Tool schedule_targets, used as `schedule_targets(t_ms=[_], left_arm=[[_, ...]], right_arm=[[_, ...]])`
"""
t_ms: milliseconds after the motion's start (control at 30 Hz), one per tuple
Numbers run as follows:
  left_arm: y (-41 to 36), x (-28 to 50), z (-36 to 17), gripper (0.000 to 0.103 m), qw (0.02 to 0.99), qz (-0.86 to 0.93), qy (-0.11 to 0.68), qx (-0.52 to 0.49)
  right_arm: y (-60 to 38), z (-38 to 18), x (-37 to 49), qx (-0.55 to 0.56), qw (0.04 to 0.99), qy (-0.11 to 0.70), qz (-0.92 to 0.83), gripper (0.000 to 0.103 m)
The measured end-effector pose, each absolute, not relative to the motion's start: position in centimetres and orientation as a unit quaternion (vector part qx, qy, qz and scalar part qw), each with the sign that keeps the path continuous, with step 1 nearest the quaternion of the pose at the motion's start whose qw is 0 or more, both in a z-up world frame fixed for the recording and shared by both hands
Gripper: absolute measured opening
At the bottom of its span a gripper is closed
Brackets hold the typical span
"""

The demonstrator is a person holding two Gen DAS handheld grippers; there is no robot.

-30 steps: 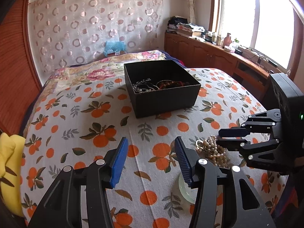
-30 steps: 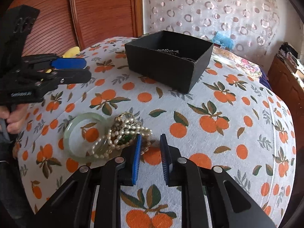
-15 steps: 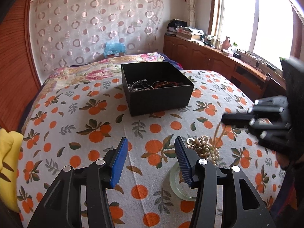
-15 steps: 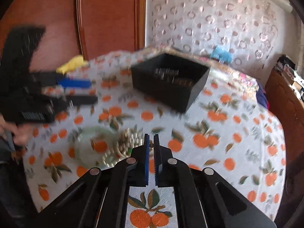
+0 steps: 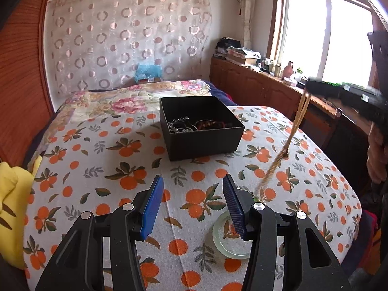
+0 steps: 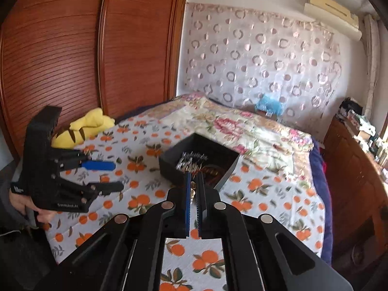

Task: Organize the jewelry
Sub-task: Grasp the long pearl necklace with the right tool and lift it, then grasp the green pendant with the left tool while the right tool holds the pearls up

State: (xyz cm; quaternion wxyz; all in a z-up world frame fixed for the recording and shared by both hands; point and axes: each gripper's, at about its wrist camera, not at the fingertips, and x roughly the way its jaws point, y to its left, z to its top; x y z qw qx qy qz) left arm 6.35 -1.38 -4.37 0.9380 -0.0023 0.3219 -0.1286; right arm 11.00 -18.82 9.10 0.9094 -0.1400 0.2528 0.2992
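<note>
Jewelry here means a beaded necklace [image 5: 294,126], which hangs stretched and blurred from the right gripper [image 6: 193,181] down to the bedspread [image 5: 101,160] near the bed's right edge. Going left to right in the left wrist view: a yellow plush toy [image 5: 12,194] lies at the bed's left edge; the left gripper [image 5: 192,202] hovers over the near edge with its blue pads apart and nothing between them; a pale green jade bangle [image 5: 226,238] lies flat on the bedspread at the near edge, partly behind the right-hand finger of that gripper. Further back, about mid-bed, stands an open black box [image 5: 201,127] holding silver chains and a dark red bead bracelet (the details are small). The necklace's lower end meets the bedspread just beyond the bangle, where a few beads and a green bit show. At the right, the right gripper is raised above the bed's right edge, its pads pressed together on the strand; in its own view beads show between the closed pads.
</note>
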Motion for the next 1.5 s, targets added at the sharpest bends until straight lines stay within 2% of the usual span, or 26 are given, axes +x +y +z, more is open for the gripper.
schedule_targets(t_ms=[267, 467, 667, 733, 800, 1100, 1167, 1233, 1300, 1500], left_arm=[[-2.6, 6.8, -5.0, 0.048, 0.930, -0.150, 0.335, 0.011], [-5.2, 8.6, -6.9, 0.048, 0.910, -0.179, 0.371, 0.038], [-5.8, 10.1, -8.2, 0.035, 0.891, -0.204, 0.404, 0.017], [-5.9, 10.6, -8.5, 0.025, 0.885, -0.213, 0.415, 0.008], [-6.1, 11.3, -8.8, 0.021, 0.876, -0.223, 0.428, 0.000], [-7.3, 12.9, -9.6, 0.020, 0.857, -0.236, 0.458, 0.028], [-7.6, 13.1, -9.6, 0.018, 0.857, -0.236, 0.457, 0.037], [-7.9, 13.1, -9.6, 0.005, 0.854, -0.242, 0.459, 0.045], [-8.2, 12.9, -9.7, 0.000, 0.852, -0.250, 0.458, 0.052], [-7.9, 12.7, -9.5, 0.000, 0.864, -0.231, 0.442, 0.064]], right_arm=[[-20.2, 12.5, 10.9, -0.135, 0.923, 0.223, 0.284, 0.005], [-20.8, 11.5, 11.6, -0.130, 0.924, 0.233, 0.273, 0.005], [-21.1, 9.4, 12.0, -0.128, 0.921, 0.250, 0.269, 0.005], [-21.4, 8.9, 12.0, -0.127, 0.923, 0.249, 0.265, 0.005], [-21.5, 8.7, 12.0, -0.126, 0.922, 0.250, 0.266, 0.005], [-21.9, 7.4, 12.4, -0.119, 0.920, 0.261, 0.266, 0.005], [-21.8, 7.2, 12.4, -0.118, 0.920, 0.262, 0.266, 0.005], [-21.9, 7.2, 12.4, -0.117, 0.920, 0.262, 0.267, 0.005], [-21.9, 6.9, 12.3, -0.117, 0.920, 0.263, 0.267, 0.005], [-22.3, 6.5, 12.4, -0.114, 0.920, 0.267, 0.264, 0.005]])
